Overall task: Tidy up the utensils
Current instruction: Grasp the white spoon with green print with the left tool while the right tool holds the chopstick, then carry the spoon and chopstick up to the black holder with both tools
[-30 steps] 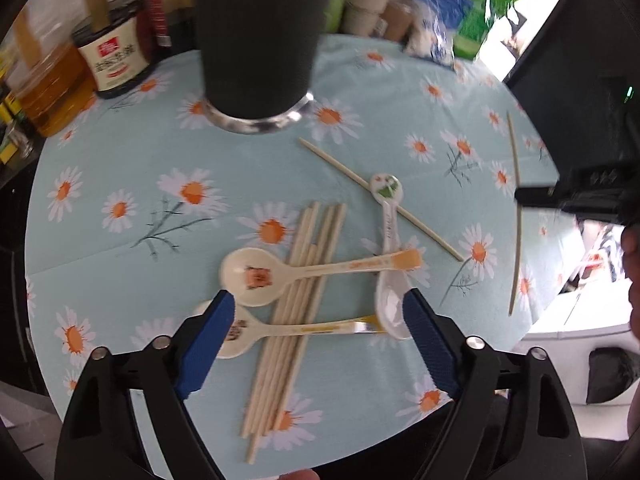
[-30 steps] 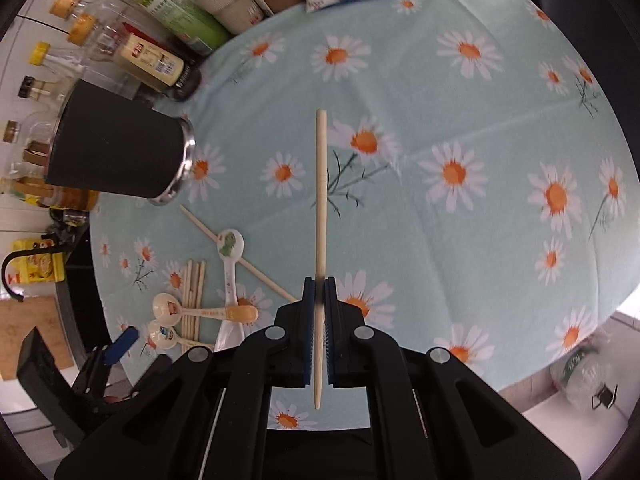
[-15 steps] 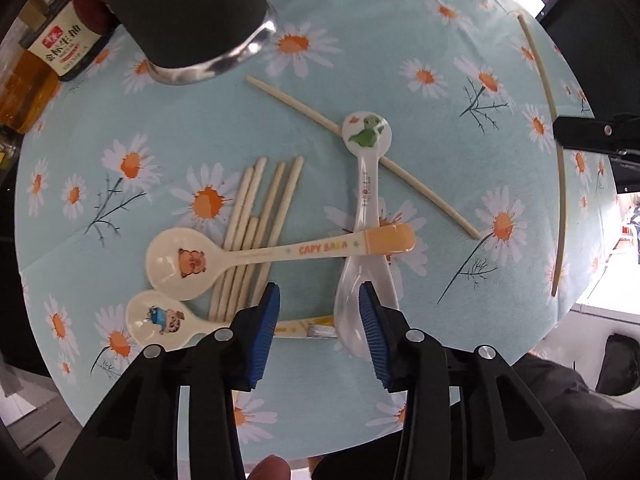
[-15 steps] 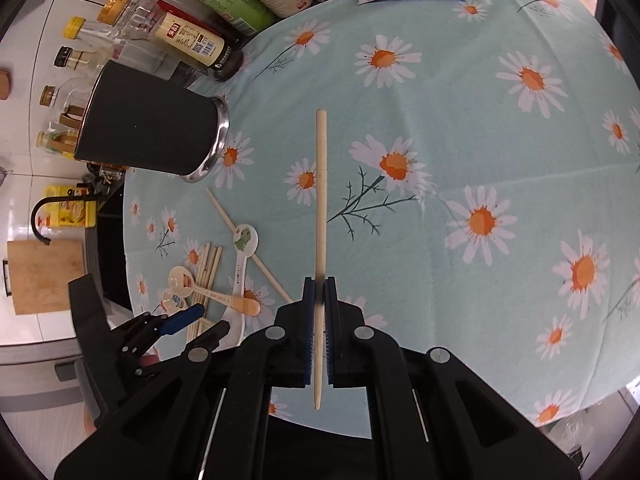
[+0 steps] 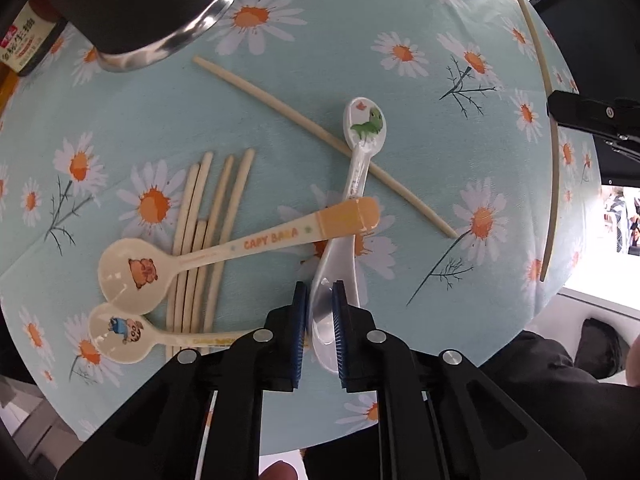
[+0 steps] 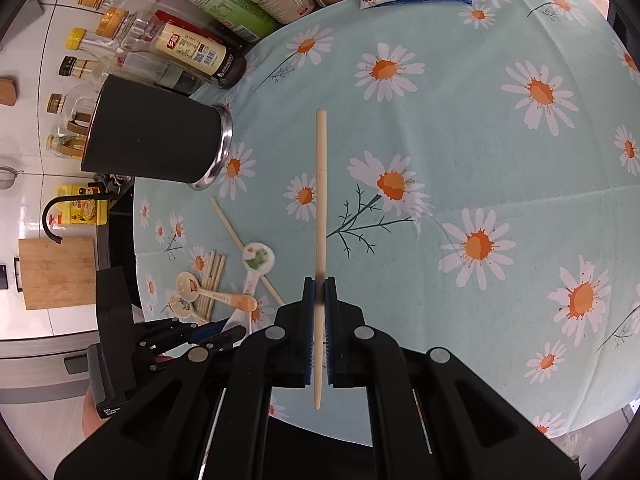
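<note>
Sorting barely begun: left gripper (image 5: 320, 300) fingers pinch the white spoon (image 5: 362, 160); right gripper (image 6: 319, 300) pinches one chopstick (image 6: 320, 200). Remaining spoons, chopsticks lie loose on counter (image 5: 140, 120); holder (image 6: 156, 140) awaits.

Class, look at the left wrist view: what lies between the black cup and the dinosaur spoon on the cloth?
A single loose chopstick lies slantwise between the black cup and the dinosaur spoon, its lower stretch passing under the spoon's handle.
</note>
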Motion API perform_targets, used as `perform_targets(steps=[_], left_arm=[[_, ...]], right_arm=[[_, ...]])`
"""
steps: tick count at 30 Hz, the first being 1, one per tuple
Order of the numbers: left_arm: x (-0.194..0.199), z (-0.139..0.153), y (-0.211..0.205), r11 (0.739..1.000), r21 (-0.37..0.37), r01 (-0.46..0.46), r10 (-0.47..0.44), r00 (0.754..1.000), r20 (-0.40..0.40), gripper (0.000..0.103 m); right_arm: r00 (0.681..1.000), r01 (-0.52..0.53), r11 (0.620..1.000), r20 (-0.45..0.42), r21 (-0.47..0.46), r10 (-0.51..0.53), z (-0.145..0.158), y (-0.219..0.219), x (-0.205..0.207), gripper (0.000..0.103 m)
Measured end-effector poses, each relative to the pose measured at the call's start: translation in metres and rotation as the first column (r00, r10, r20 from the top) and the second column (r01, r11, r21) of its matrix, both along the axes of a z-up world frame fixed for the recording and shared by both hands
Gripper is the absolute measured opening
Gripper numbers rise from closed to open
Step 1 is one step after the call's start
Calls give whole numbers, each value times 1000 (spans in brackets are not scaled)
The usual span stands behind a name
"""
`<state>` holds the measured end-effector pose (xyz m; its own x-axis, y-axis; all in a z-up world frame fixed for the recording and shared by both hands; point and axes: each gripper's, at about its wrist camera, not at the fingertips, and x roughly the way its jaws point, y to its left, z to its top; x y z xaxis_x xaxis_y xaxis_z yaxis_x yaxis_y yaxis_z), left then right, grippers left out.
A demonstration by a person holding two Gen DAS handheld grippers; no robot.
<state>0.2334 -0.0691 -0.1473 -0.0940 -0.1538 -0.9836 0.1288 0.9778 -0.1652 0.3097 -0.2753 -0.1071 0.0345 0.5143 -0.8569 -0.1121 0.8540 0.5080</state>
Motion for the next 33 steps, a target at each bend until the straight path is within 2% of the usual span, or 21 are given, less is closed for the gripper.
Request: perform_targets(steps=[5, 11, 21, 26, 33], left_arm=[[9, 3, -12, 1000, -12, 4, -4, 1000, 12, 6], [15, 19, -16, 999, -44, -4, 5, 999, 39, 6], [21, 60, -17, 987, -152, -53, 74, 988, 136, 5], [16, 80, -7, 972, -207, -110, 156, 962, 224, 5], [4, 127, 18, 964, -206, -166, 234, 899, 371, 5]], right_arm=[[1000, 21, 1000, 3, 5, -21, 1, -4, 2, 6], [999, 36, 999, 8, 5, -36, 2, -5, 3, 6], [999, 8, 1000, 31, -9, -8, 9, 3, 5, 6], [998, -36, 999, 60, -3, 36, 20, 16, 4, 6], [985, -131, 991, 119, 34, 126, 41, 49, 3, 6]])
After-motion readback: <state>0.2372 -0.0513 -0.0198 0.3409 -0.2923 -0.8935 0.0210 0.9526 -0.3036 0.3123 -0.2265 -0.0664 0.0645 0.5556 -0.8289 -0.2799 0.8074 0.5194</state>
